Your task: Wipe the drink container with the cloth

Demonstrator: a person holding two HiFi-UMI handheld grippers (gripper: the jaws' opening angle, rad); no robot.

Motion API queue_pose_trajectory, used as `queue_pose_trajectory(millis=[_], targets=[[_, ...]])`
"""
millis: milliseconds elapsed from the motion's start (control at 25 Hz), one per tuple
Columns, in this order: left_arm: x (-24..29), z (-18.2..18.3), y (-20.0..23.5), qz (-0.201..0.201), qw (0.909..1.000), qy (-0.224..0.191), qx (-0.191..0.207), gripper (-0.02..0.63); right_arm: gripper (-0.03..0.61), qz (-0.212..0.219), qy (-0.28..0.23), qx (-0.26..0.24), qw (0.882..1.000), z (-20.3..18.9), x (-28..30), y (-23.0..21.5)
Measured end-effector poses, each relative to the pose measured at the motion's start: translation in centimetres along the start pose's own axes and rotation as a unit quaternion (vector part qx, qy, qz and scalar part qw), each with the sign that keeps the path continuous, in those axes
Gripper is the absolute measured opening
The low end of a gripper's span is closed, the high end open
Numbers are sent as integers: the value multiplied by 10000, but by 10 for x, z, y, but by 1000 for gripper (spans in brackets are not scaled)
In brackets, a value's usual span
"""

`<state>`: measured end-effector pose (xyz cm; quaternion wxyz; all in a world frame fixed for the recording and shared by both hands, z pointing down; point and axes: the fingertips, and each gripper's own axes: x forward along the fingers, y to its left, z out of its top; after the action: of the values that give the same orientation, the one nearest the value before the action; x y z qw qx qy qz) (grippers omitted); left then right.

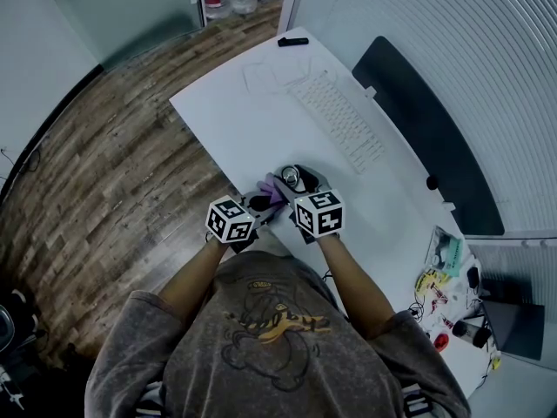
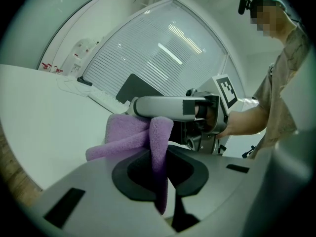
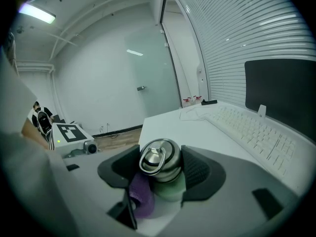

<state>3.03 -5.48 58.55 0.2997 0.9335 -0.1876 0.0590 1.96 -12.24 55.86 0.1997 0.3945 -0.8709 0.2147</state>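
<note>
Both grippers sit close together at the near edge of the white desk (image 1: pixel 261 120), just in front of the operator's chest in the head view; right gripper (image 3: pixel 163 174) has its jaws spread wide and closed on the drink container (image 3: pixel 170 189), one dark pad against each side of it; container stands upright between the jaws, pale green body, brushed steel lid (image 3: pixel 157 159) with a ring handle facing the camera; it stands at the desk's front edge, well apart from the white keyboard (image 1: pixel 338 120) and the dark monitor (image 1: pixel 426 133) further back; whether its base rests on the desk or is lifted off it I cannot tell. Left gripper (image 2: pixel 160 174) has its jaws drawn narrow and clamped on the purple cloth (image 2: pixel 131 135); one fold runs down through the gap between the pads, the rest bunches above them and spreads to the left; the top of the bunch lies against the grey jaw of the right gripper, which crosses the left gripper view sideways with its marker cube (image 2: pixel 226 89) behind it. In the right gripper view a roll of the cloth shows at the lower left of the container, touching its body just beside the left-hand pad; the left gripper's marker cube (image 3: pixel 69 131) shows off to the left of that. Head view confirms the cloth sits between the two grippers with the lid just beyond it. A small black object (image 1: pixel 293 41) lies at the far corner of the desk; wood plank floor (image 1: pixel 113 172) to the left.
</note>
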Motion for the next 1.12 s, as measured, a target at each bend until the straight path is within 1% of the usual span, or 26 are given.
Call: queue_pose_trajectory(millis=[160, 360, 840, 1120], targets=[[4, 0, -1, 24, 10000, -2, 13, 51, 264, 10, -15, 0, 10000, 0, -1, -1], [10, -3, -4, -51, 9998, 120, 119, 51, 264, 8, -13, -8, 10000, 1, 0, 0], [28, -11, -15, -214, 9993, 296, 119, 51, 264, 13, -31, -2, 10000, 1, -1, 0], [38, -14, -19, -308, 9990, 324, 79, 51, 264, 41, -28, -8, 10000, 0, -1, 1]])
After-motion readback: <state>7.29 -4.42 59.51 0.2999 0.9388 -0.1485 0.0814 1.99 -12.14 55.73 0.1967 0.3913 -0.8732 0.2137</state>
